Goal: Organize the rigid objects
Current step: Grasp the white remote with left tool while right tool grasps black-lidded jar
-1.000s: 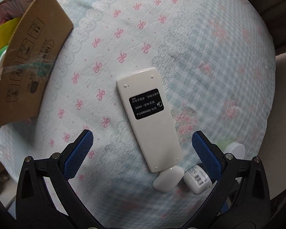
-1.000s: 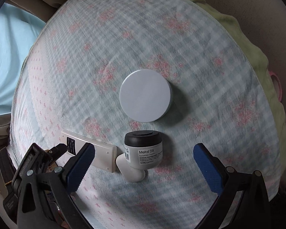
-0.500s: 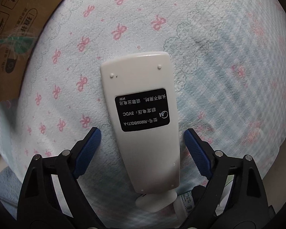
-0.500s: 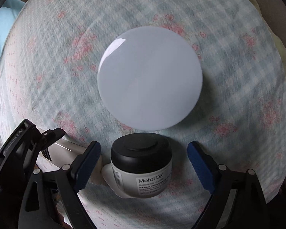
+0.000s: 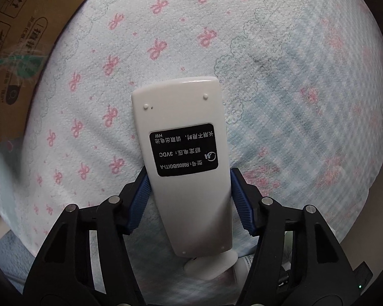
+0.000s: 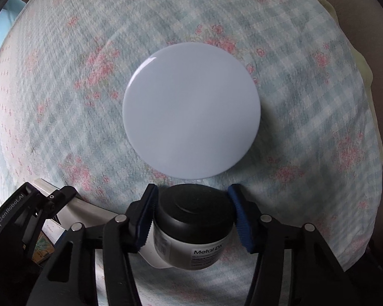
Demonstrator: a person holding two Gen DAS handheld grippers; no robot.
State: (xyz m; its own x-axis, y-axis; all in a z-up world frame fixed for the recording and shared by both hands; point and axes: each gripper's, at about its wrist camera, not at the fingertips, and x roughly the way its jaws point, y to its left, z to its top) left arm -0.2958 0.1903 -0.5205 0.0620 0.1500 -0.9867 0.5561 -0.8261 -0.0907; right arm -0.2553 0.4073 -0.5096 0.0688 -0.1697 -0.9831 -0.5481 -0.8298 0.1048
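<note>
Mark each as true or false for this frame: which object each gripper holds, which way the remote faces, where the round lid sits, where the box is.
1. The left gripper is closed on the white remote. True.
2. The remote lies buttons up. False: its back label faces the camera.
3. The right gripper grips the pale round lid. False: it clamps the black-capped jar; the lid lies beyond it.
4. A cardboard box sits at the upper left of the left wrist view. True.
</note>
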